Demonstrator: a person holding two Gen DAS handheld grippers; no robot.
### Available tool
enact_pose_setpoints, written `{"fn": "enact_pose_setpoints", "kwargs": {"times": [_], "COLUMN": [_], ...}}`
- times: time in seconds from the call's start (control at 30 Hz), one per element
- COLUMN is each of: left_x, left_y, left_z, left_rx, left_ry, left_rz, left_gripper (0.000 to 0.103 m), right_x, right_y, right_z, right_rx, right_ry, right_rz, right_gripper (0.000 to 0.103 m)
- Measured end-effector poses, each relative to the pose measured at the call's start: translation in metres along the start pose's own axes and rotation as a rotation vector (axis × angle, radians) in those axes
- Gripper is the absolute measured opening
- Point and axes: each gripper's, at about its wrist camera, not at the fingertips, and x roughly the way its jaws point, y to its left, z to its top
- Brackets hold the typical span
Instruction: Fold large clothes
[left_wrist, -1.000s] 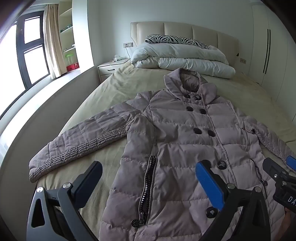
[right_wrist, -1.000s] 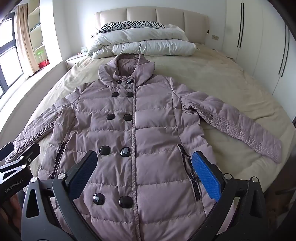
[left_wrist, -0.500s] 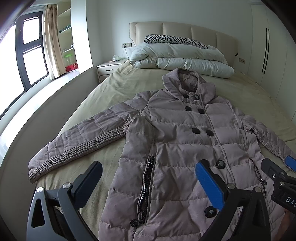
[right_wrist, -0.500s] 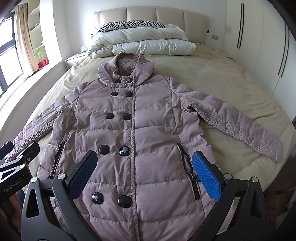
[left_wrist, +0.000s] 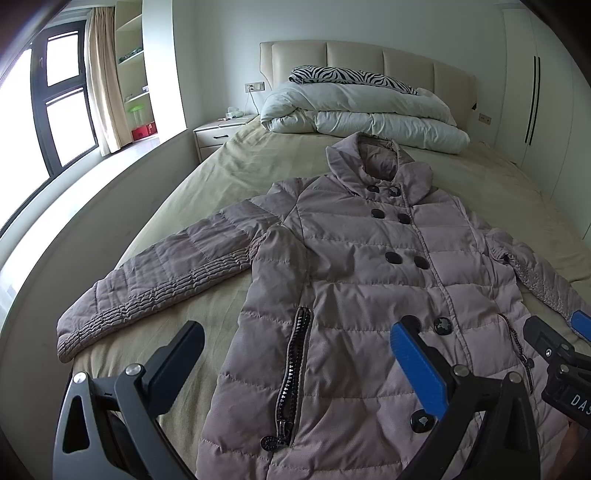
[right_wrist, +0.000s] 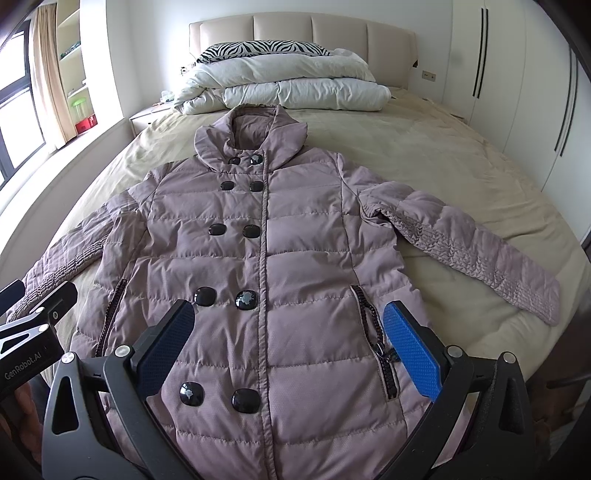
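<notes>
Bedroom w/ white walls, a dark-framed window (left_wrist: 62, 110) on the left and white wardrobe doors (right_wrist: 517, 110) on the right. A wide bed w/ a pale olive-beige sheet (right_wrist: 424, 155) fills most of both views; a padded cream headboard (right_wrist: 303, 33) at the far end, w/ a rolled white duvet (right_wrist: 291, 88) and a zebra-striped pillow (right_wrist: 258, 47) stacked on top of it. A white bedside cabinet (left_wrist: 218, 134) sits beside the bed's left side.

The mauve-grey quilted puffer coat w/ black buttons (right_wrist: 266, 258) lies flat, front up, buttoned, on the near half of the bed, collar toward the duvet, hem toward the cameras. Both sleeves spread out to the sides: left sleeve (left_wrist: 159, 284) angled down toward the bed's left edge, right sleeve (right_wrist: 476, 251) angled toward the right edge. Zip pockets on each side of the front.

Left gripper (left_wrist: 295, 362), black frame w/ blue pads, hangs above the coat's lower left part, jaws wide apart, nothing between them. Right gripper (right_wrist: 288, 343), same build, hangs above the lower front around the bottom buttons, jaws also spread wide, gripping nothing. Whether either touches the fabric: can't tell.
</notes>
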Motion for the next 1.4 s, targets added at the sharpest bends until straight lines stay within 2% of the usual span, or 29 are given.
{"fn": "enact_pose_setpoints", "kwargs": {"times": [1.4], "left_x": [0.0046], "left_y": [-0.0016], "left_z": [-0.0033], "left_rx": [0.002], "left_ry": [0.01], "left_rz": [-0.001], "left_gripper": [0.103], "right_x": [0.0067], "right_y": [0.0011], "right_z": [-0.0061], "right_rx": [-0.002], "right_ry": [0.009], "right_rz": [-0.004], "right_gripper": [0.103]}}
